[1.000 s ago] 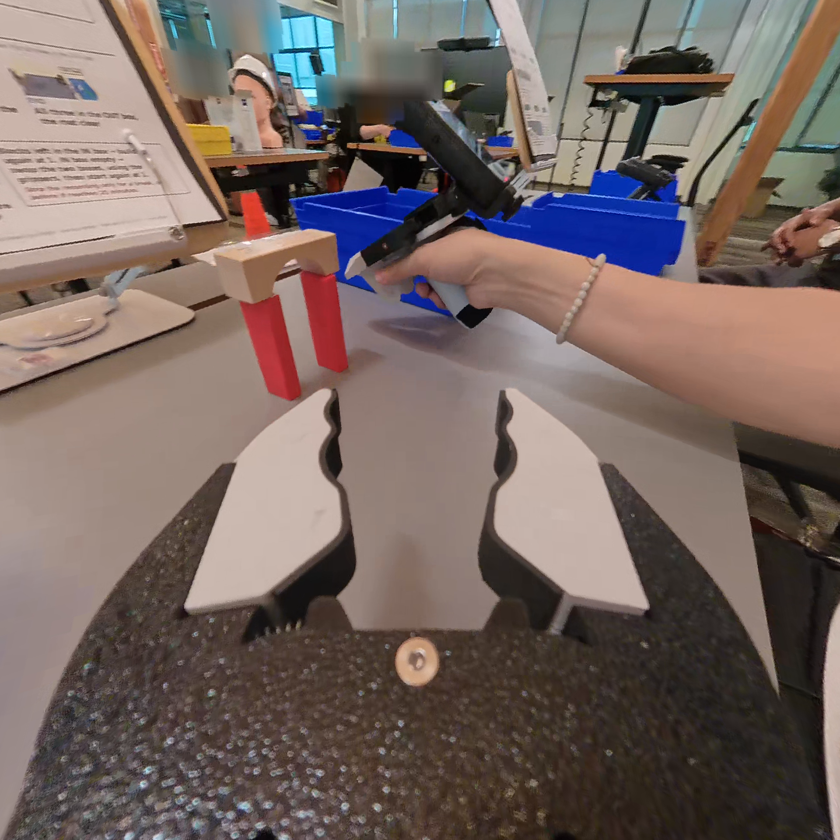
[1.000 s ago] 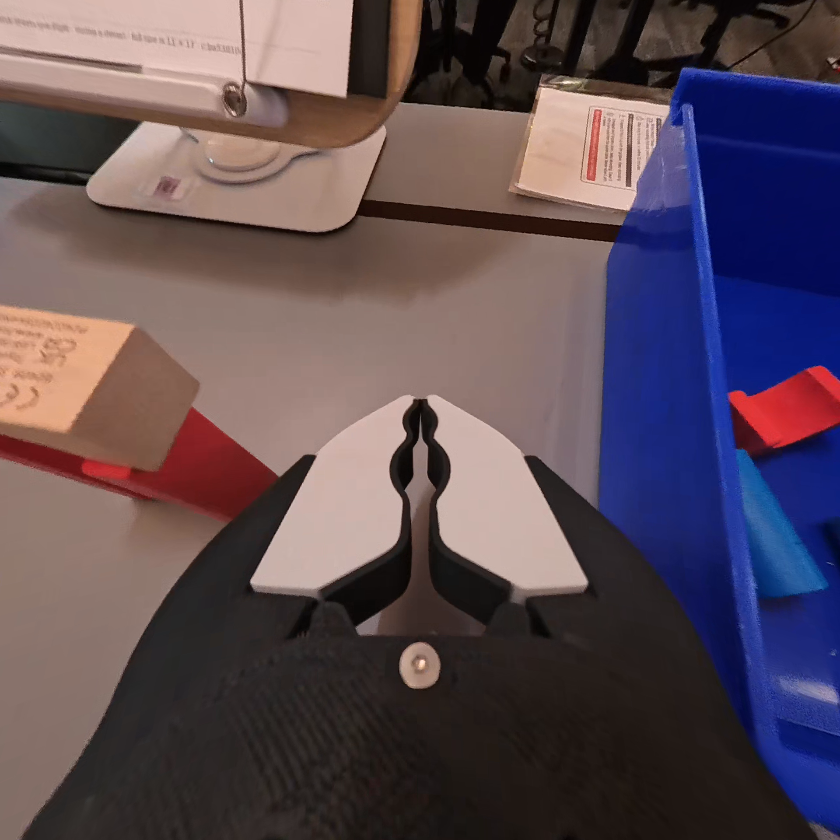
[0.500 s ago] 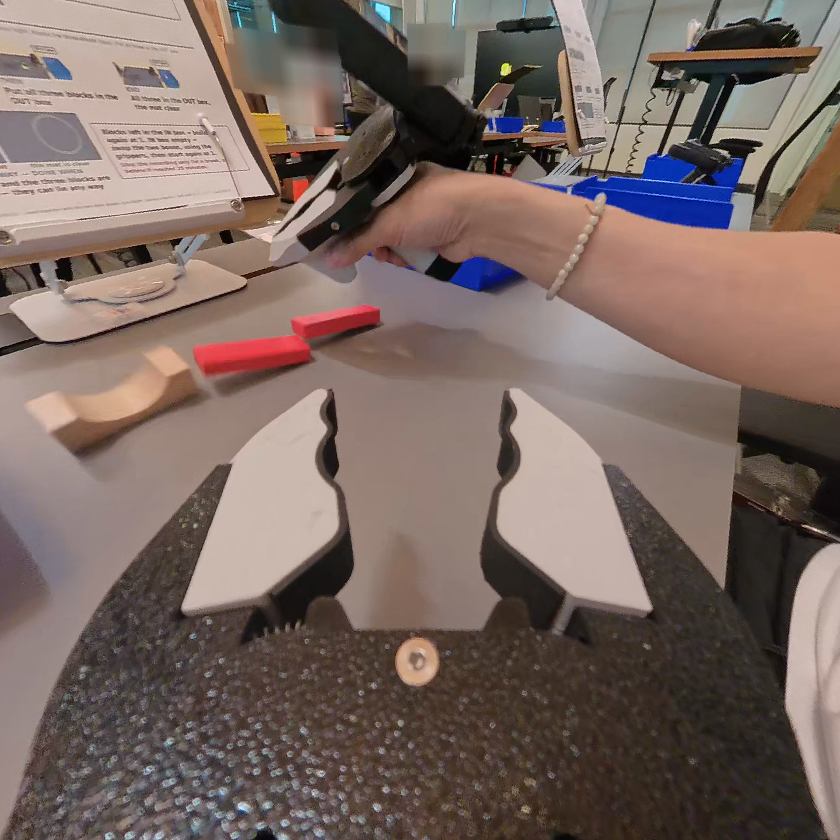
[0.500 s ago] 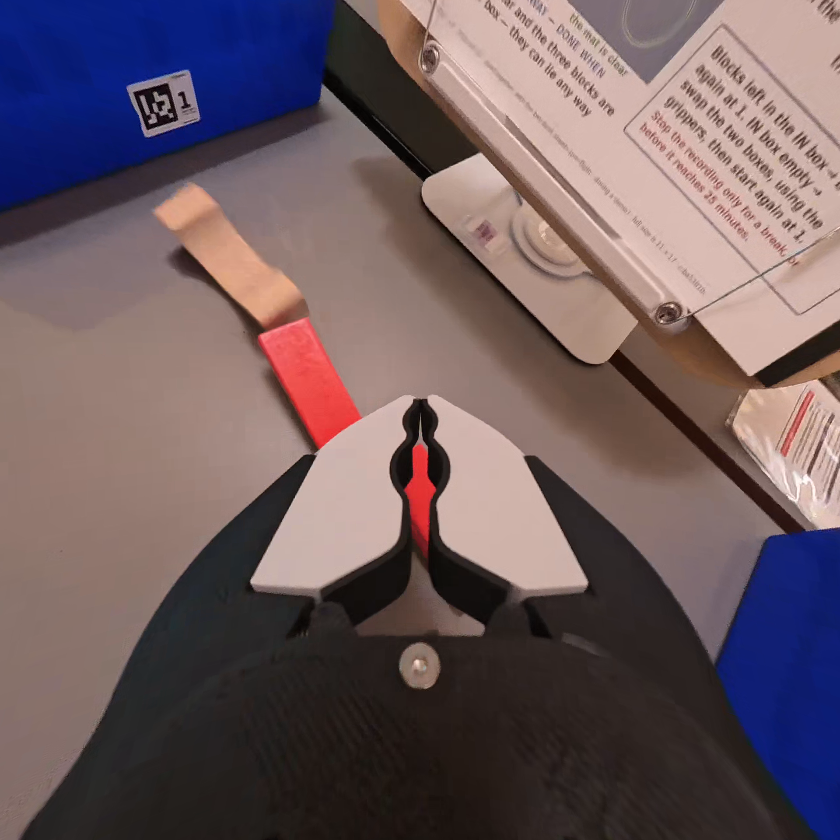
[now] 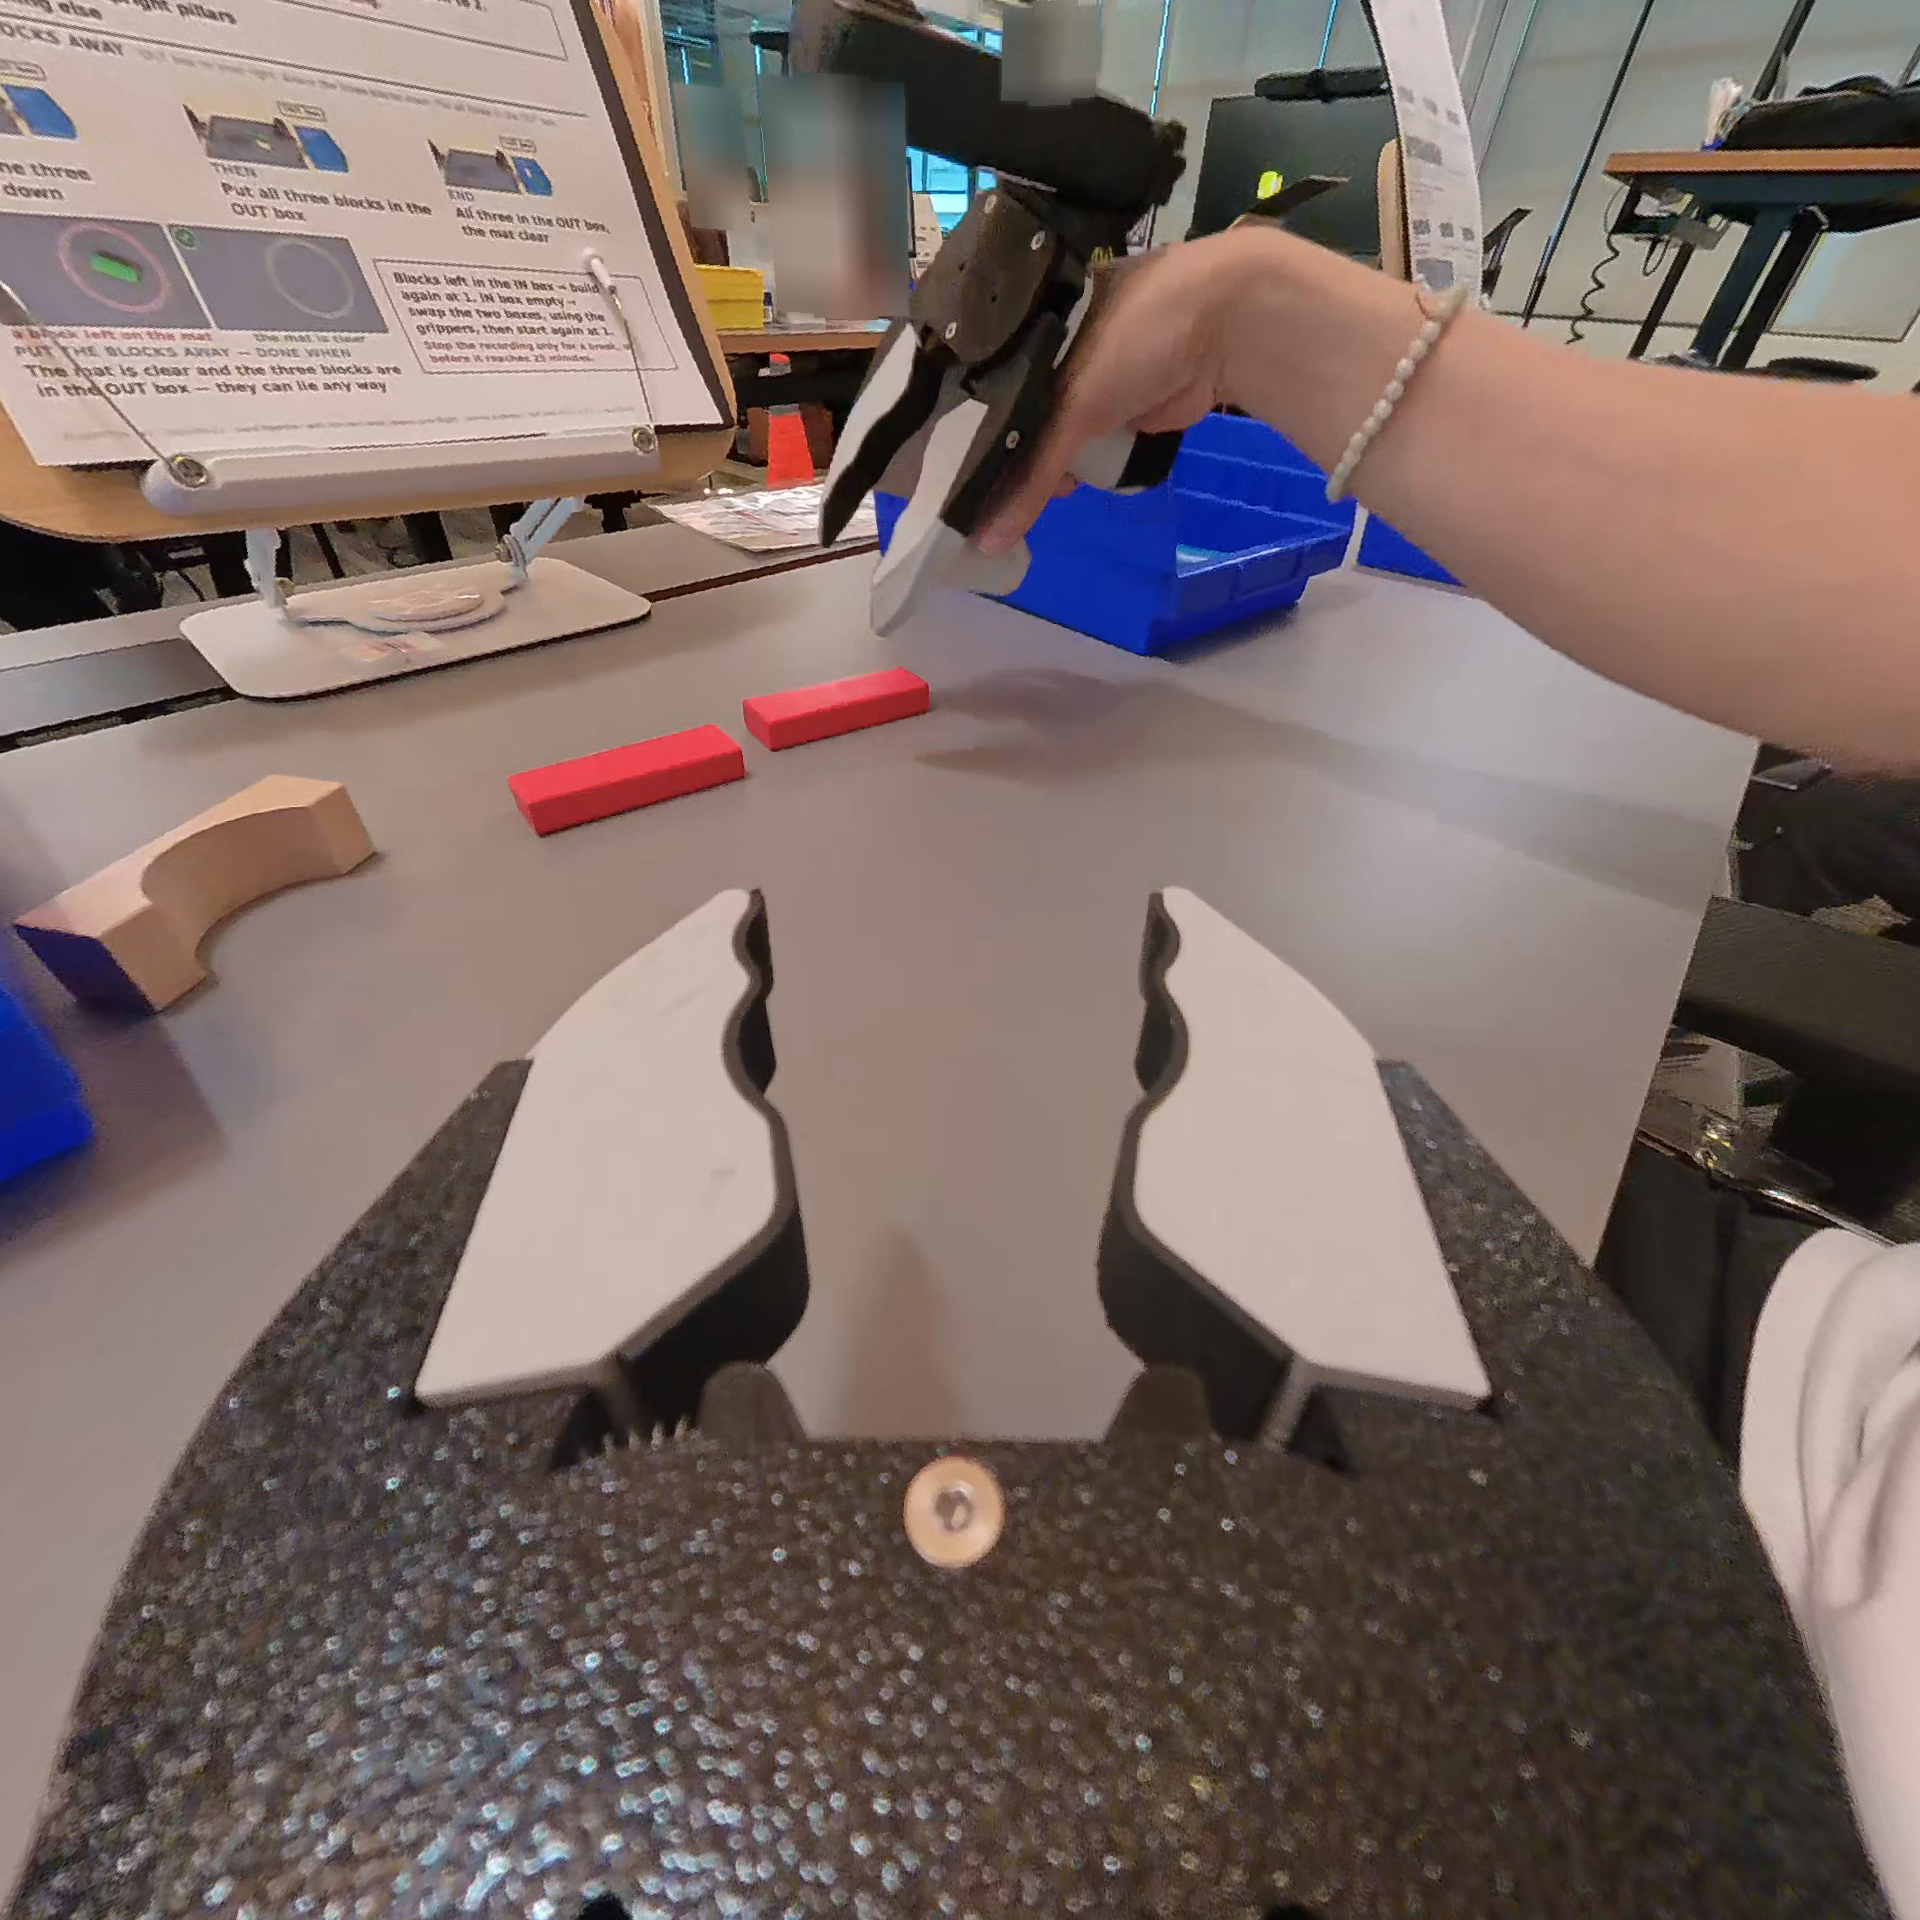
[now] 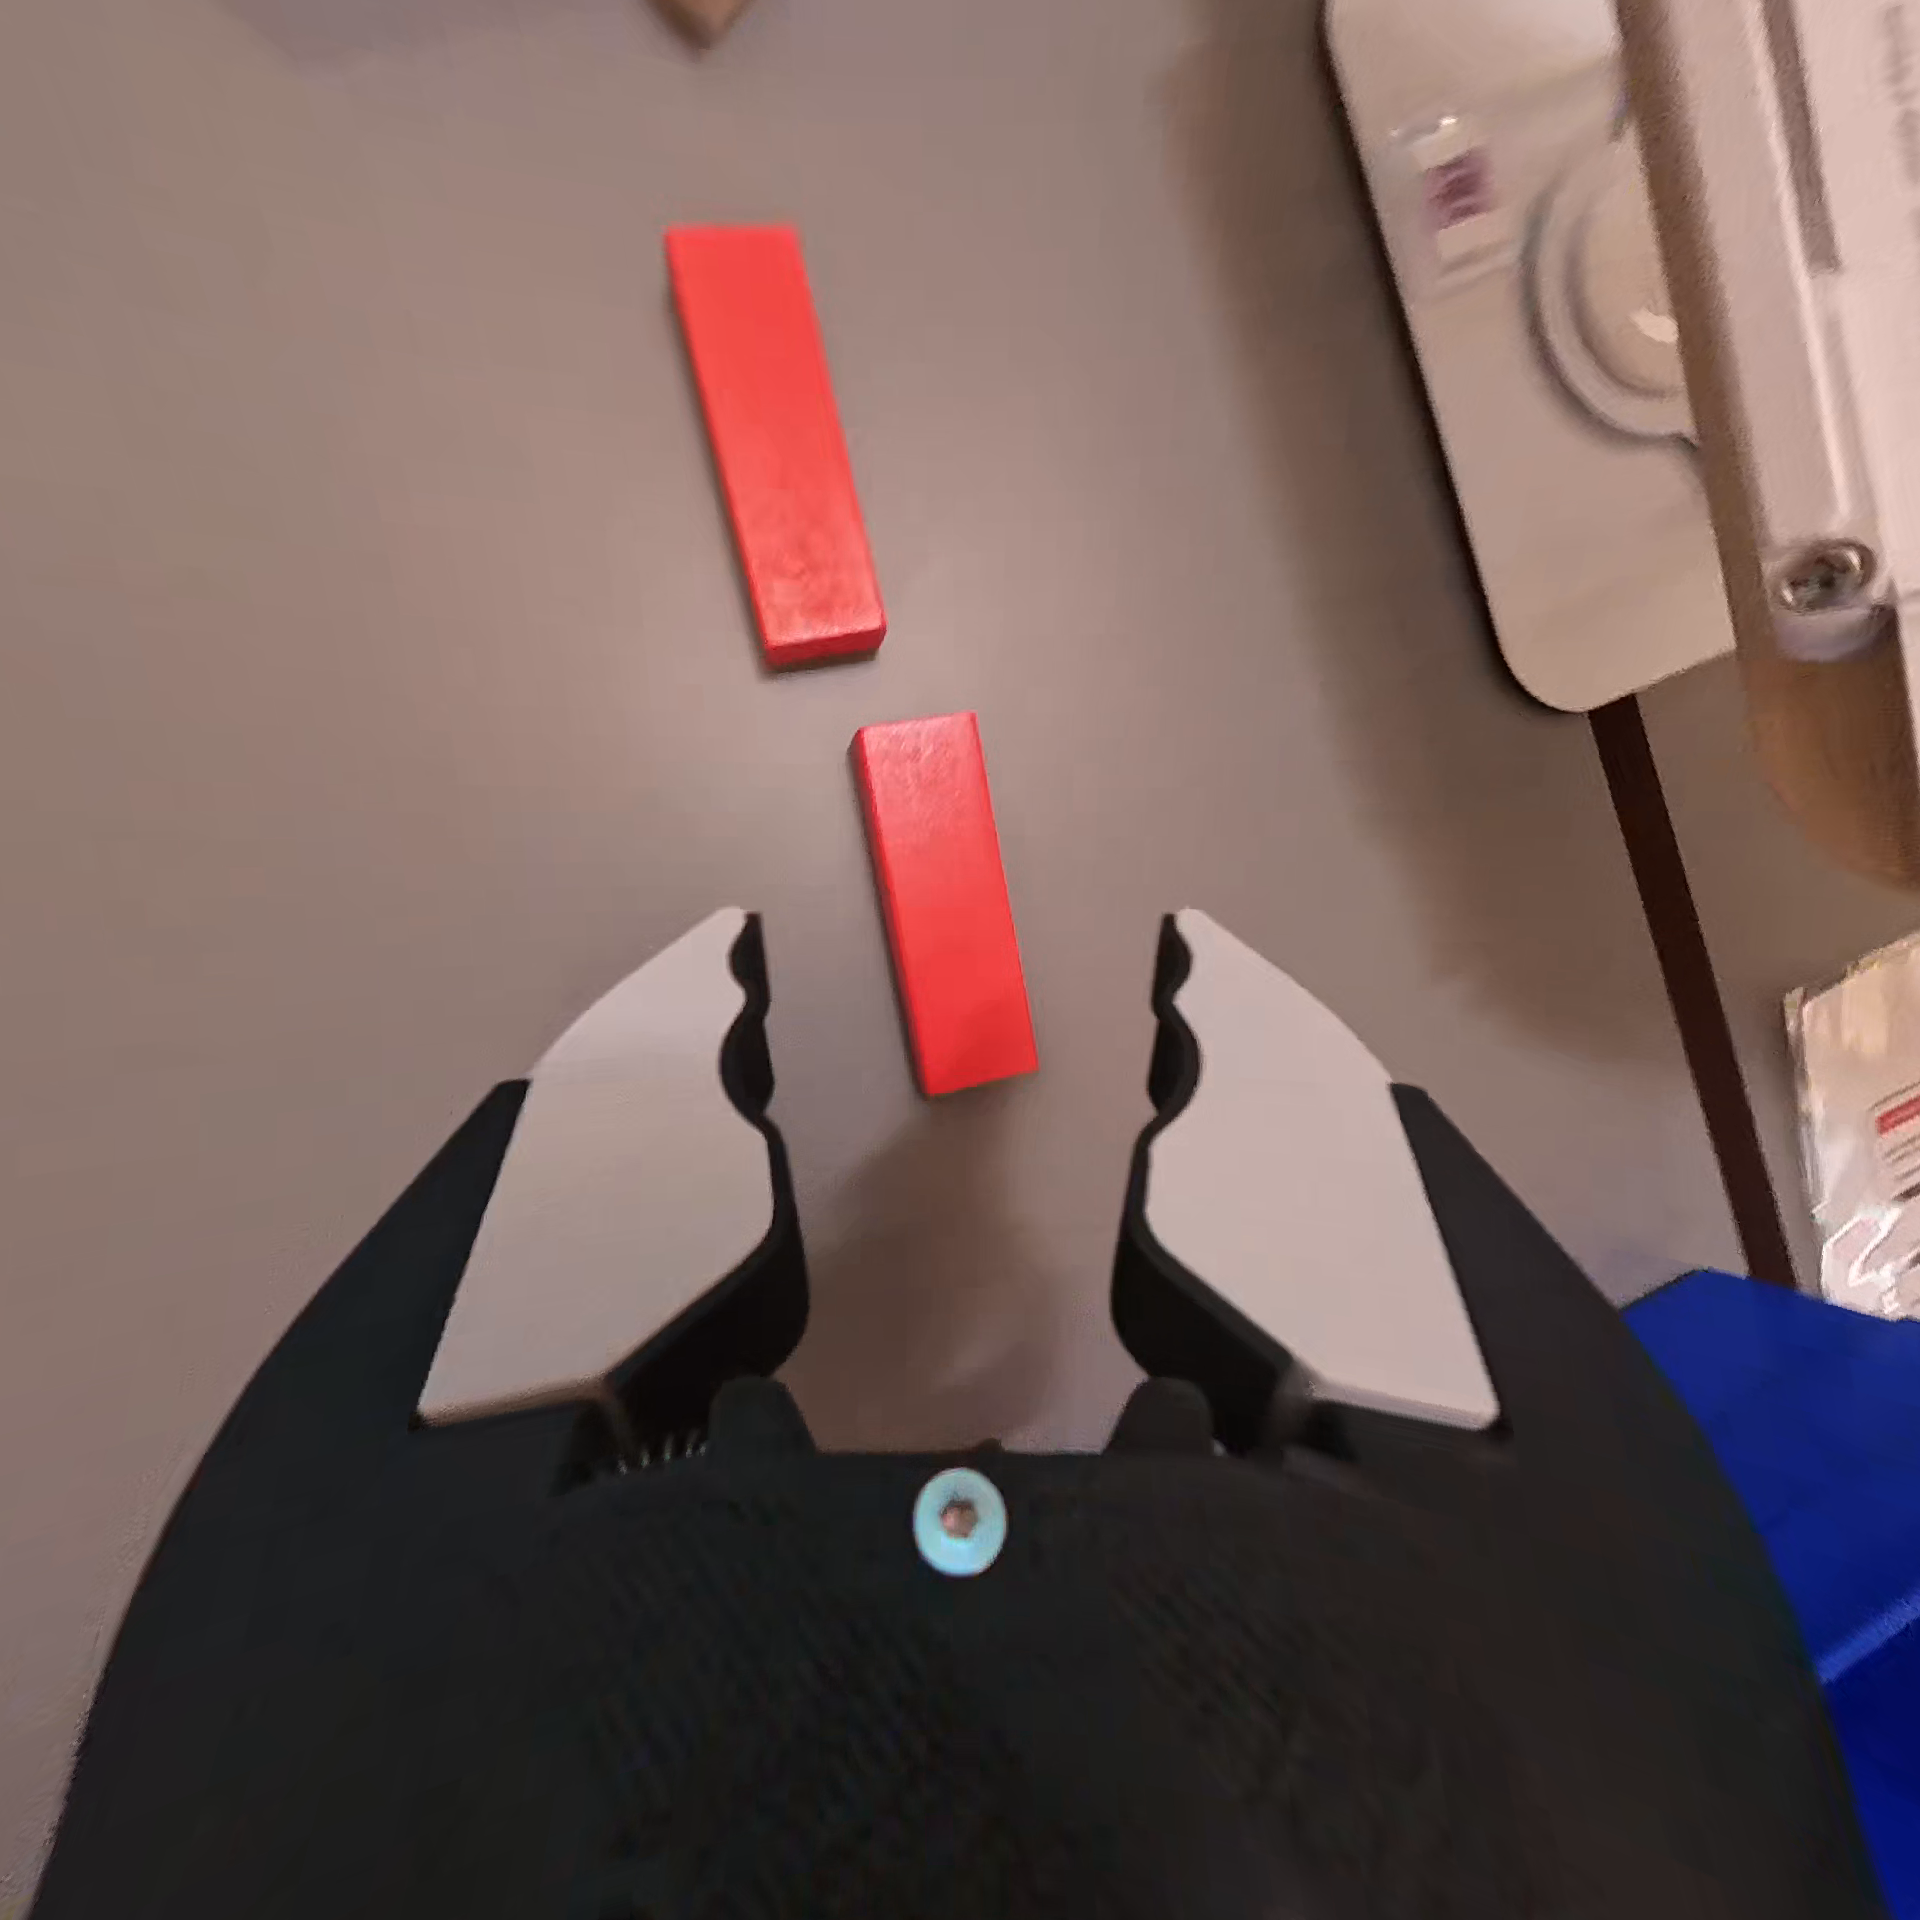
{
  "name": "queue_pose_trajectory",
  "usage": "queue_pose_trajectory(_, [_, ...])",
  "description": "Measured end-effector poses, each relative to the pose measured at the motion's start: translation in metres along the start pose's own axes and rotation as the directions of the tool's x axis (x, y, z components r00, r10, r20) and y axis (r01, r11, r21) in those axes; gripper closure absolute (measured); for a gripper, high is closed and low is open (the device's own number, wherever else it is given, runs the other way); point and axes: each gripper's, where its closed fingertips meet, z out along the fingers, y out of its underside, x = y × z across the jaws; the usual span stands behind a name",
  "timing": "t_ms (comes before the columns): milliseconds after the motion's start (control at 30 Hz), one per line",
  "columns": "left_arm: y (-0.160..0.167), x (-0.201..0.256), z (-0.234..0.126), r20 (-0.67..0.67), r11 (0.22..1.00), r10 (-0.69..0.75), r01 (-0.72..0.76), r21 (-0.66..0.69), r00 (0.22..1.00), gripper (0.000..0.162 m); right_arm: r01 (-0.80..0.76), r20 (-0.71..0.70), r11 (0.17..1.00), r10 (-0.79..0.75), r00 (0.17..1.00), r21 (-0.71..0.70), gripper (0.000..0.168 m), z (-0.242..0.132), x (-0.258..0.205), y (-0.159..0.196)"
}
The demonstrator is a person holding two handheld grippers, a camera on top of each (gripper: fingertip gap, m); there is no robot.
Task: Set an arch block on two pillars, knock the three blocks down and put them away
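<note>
Two red blocks lie flat, end to end, on the grey table [image 5: 1195,831]. In the left wrist view one [image 5: 627,777] is nearer me and the other [image 5: 836,707] is farther right. A wooden arch block [image 5: 197,894] lies on its side at the left. My left gripper [image 5: 956,904] is open and empty, low over bare table. My right gripper [image 6: 961,920] is open and points down at one red block [image 6: 945,904], which shows between its fingertips on the table below. The second red block [image 6: 774,442] lies beyond. A hand holds the right gripper [image 5: 862,571] above the table.
A document stand [image 5: 312,260] with a white base [image 6: 1507,343] stands at the back left. A blue bin [image 5: 1174,561] sits behind the right gripper, and its corner shows in the right wrist view [image 6: 1787,1455]. Another blue bin's edge [image 5: 31,1091] is at the far left. The grippers' ends are close to 30 cm from one another.
One second ago the arch stood on the two upright red blocks; now all three lie flat. My right gripper was shut and has opened, tilting down over a red block.
</note>
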Motion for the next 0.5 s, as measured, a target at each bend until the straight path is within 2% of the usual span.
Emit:
queue_pose_trajectory(100, [0.0, 0.005, 0.003, -0.008, 1.0, 0.016, -0.016, -0.003, 1.0, 0.094, 0.147, 0.085, 0.989, -0.144, 0.986, -0.03, 0.074, 0.0, -0.005, 0.001])
queue_pose_trajectory(200, [0.002, 0.01, 0.008, -0.025, 0.999, 0.029, -0.03, -0.027, 0.999, 0.094, 0.196, 0.17, 0.977, -0.18, 0.969, -0.081, 0.069, 0.006, -0.006, 0.003])
queue_pose_trajectory(367, [-0.001, 0.019, 0.021, -0.061, 0.998, 0.055, -0.057, -0.036, 0.997, 0.094, 0.213, 0.276, 0.95, -0.147, 0.95, -0.228, 0.074, 0.025, -0.003, 0.019])
queue_pose_trajectory(500, [0.001, 0.021, 0.028, -0.075, 0.996, 0.065, -0.069, -0.051, 0.995, 0.093, 0.149, 0.324, 0.949, -0.054, 0.945, -0.277, 0.089, 0.041, -0.001, 0.025])
